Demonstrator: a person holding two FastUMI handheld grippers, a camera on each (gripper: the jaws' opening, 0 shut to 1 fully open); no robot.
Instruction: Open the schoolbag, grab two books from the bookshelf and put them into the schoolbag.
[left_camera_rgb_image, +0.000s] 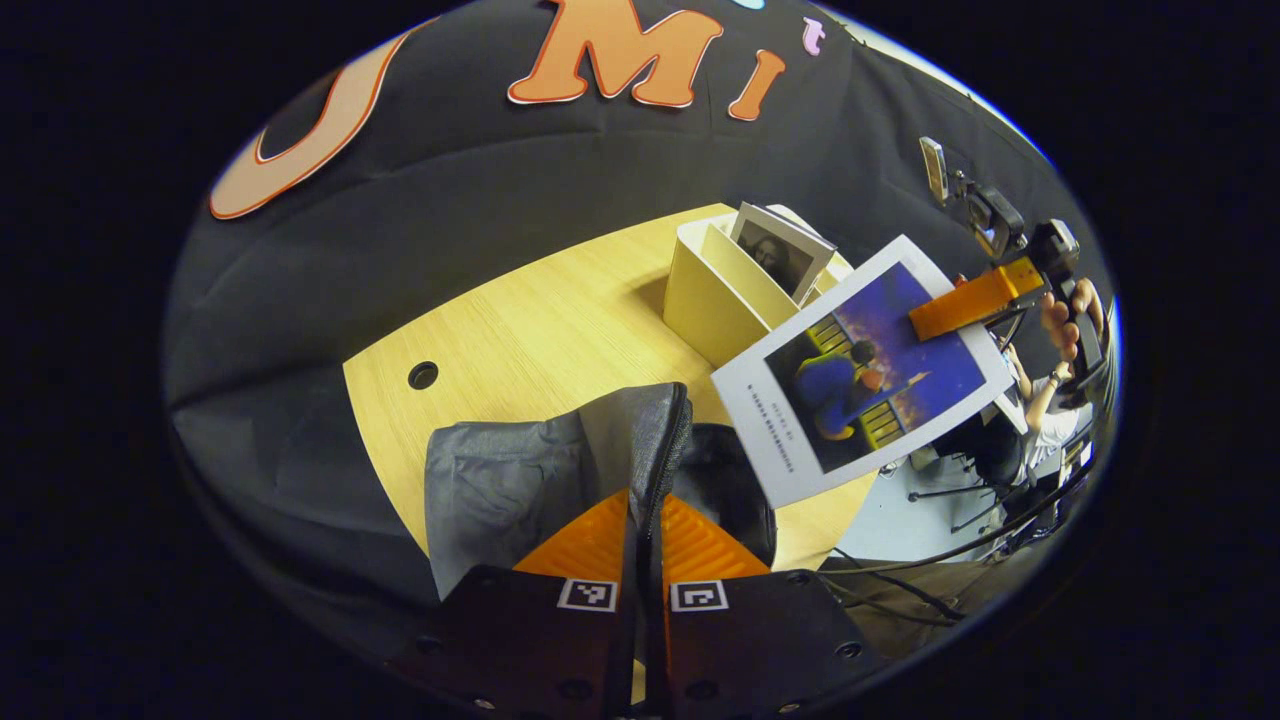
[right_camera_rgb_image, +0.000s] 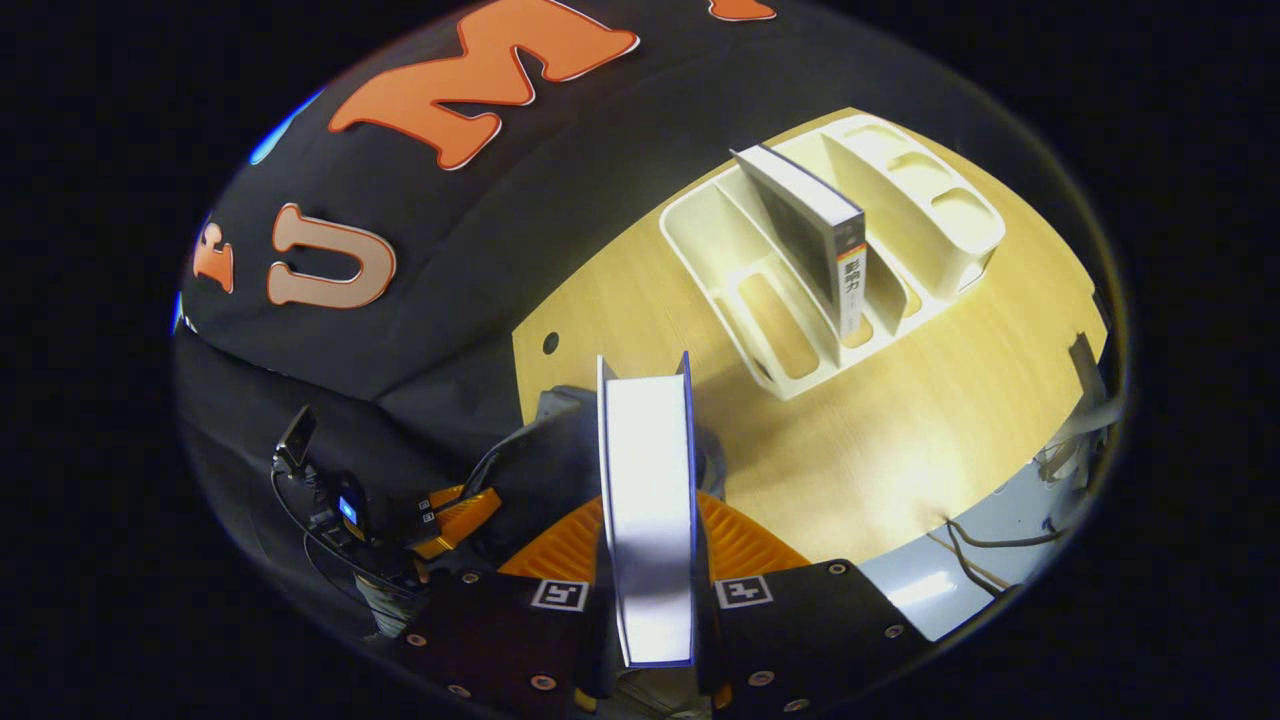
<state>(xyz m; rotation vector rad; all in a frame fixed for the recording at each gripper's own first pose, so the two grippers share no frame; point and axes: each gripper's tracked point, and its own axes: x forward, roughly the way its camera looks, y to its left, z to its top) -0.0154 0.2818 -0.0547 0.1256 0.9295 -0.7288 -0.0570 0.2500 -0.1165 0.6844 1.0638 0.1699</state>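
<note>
A black cloth wall hangs behind a pale wooden table (left_camera_rgb_image: 520, 330) with a rounded edge and a small round cable hole.

In the left gripper view, a grey schoolbag (left_camera_rgb_image: 560, 470) lies on the table directly ahead of the left gripper (left_camera_rgb_image: 645, 530). Its fingers are nearly closed, pinching the zippered edge of the bag's flap between them and holding it up, so the dark inside of the bag shows just to the right of the fingers. Ahead and to the right stands a cream bookshelf (left_camera_rgb_image: 710, 290) with upright dividers, one book with a dark portrait cover (left_camera_rgb_image: 780, 255) leaning in it. In front of the shelf, a white-bordered book with a blue picture on its cover (left_camera_rgb_image: 860, 370) hangs tilted in the air above the table edge, gripped at its far corner by the right gripper (left_camera_rgb_image: 965, 305), with a hand (left_camera_rgb_image: 1065, 320) behind it.

In the right gripper view, the right gripper (right_camera_rgb_image: 648, 560) is clamped on that book (right_camera_rgb_image: 648, 510), seen edge-on between the fingers, its pages facing the camera. Beyond it lies the schoolbag (right_camera_rgb_image: 560, 450), with the left gripper (right_camera_rgb_image: 455, 515) to the left. Farther ahead and to the right, the bookshelf (right_camera_rgb_image: 830, 250) holds the remaining book (right_camera_rgb_image: 815, 230), upright in a middle slot.
</note>
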